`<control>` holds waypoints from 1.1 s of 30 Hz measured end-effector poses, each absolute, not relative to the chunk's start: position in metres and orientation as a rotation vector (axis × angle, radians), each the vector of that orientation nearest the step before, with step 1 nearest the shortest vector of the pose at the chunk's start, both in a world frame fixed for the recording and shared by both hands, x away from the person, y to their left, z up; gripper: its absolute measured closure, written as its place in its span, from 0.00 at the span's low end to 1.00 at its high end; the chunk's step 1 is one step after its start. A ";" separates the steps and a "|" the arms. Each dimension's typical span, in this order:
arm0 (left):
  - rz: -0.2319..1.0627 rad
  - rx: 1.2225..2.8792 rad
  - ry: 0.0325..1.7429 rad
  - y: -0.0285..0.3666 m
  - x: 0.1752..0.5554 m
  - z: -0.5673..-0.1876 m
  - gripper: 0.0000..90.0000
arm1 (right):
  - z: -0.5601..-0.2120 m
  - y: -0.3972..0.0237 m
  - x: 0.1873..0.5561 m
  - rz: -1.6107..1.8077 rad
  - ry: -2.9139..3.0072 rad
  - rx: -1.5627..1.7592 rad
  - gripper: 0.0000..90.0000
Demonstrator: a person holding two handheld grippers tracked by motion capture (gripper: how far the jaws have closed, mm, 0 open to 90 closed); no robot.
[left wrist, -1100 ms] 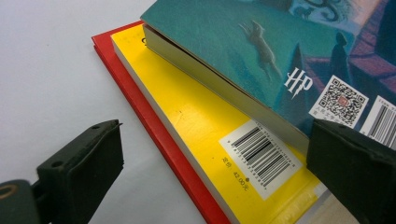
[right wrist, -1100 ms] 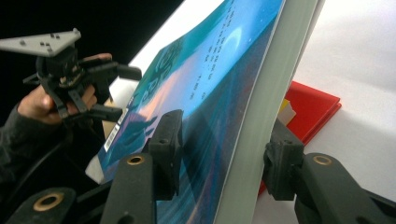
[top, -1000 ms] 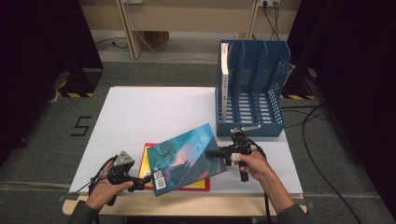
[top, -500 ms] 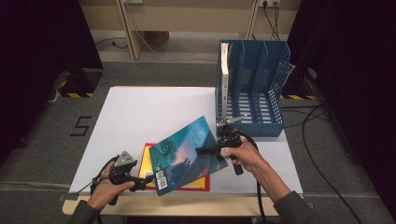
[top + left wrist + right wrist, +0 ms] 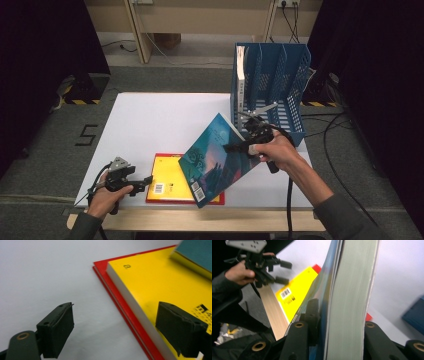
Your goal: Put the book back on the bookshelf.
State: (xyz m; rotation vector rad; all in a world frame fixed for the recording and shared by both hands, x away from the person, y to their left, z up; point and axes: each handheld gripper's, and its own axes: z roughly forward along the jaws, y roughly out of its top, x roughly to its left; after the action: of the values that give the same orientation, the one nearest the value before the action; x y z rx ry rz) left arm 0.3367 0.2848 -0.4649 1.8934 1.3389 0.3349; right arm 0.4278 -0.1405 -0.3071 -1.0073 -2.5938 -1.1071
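One teal picture-cover book (image 5: 220, 160) hung tilted, clamped in the right gripper (image 5: 240, 148); the left gripper (image 5: 147, 181) gaped, its jaws just narrowing beside the yellow book (image 5: 167, 177).

- I count four books: teal one (image 5: 220, 160), yellow one (image 5: 167, 181), red one (image 5: 220, 201) beneath, white one (image 5: 241, 70) in the rack
- One blue file rack (image 5: 280, 75)
- Two grippers, left (image 5: 146, 181), right (image 5: 229, 148)

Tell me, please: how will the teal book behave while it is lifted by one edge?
The teal book probably stays fairly stiff: held by the right gripper at one edge, it tilts without visibly bending. Its thick page block suggests some weight, so it may pivot or slip. The glossy-looking cover could be slippery.
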 end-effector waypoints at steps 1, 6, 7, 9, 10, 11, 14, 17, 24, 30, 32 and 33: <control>0.359 1.892 1.355 0.287 0.337 -0.466 0.17 | -0.302 -0.143 0.428 -1.084 -2.615 -1.018 0.80; 0.399 1.960 1.395 0.294 0.343 -0.477 0.16 | -0.270 -0.153 0.423 -0.973 -2.758 -1.043 0.82; 0.414 1.965 1.385 0.293 0.342 -0.478 0.16 | -0.270 -0.153 0.423 -0.973 -2.758 -1.043 0.82; 0.452 2.003 1.368 0.289 0.341 -0.479 0.15 | -0.262 -0.155 0.421 -0.940 -2.816 -1.043 0.82; 0.469 2.016 1.359 0.287 0.340 -0.480 0.14 | -0.258 -0.156 0.420 -0.921 -2.832 -1.057 0.82; 0.471 2.013 1.361 0.287 0.340 -0.480 0.14 | -0.256 -0.158 0.419 -0.904 -2.865 -1.056 0.82; 0.467 2.007 1.361 0.287 0.340 -0.480 0.14 | -0.254 -0.163 0.415 -0.823 -2.946 -1.064 0.82; 0.468 2.006 1.361 0.287 0.340 -0.481 0.13 | -0.257 -0.172 0.414 -0.722 -2.971 -1.110 0.82; 0.471 2.003 1.361 0.286 0.340 -0.482 0.10 | -0.261 -0.190 0.412 -0.743 -2.943 -1.163 0.82; 0.471 2.004 1.358 0.286 0.340 -0.482 0.10 | -0.263 -0.188 0.413 -0.755 -2.920 -1.157 0.82; 0.470 2.003 1.357 0.286 0.340 -0.482 0.09 | -0.263 -0.189 0.415 -0.764 -2.908 -1.158 0.82; 0.471 2.003 1.356 0.286 0.340 -0.482 0.09 | -0.263 -0.189 0.415 -0.764 -2.903 -1.164 0.82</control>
State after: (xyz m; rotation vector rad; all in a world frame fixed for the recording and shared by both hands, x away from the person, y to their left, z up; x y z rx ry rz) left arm 0.3403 0.2858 -0.4822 2.0025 1.3565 0.4715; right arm 0.4149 -0.1887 -0.2634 -1.1636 -2.9035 -0.7640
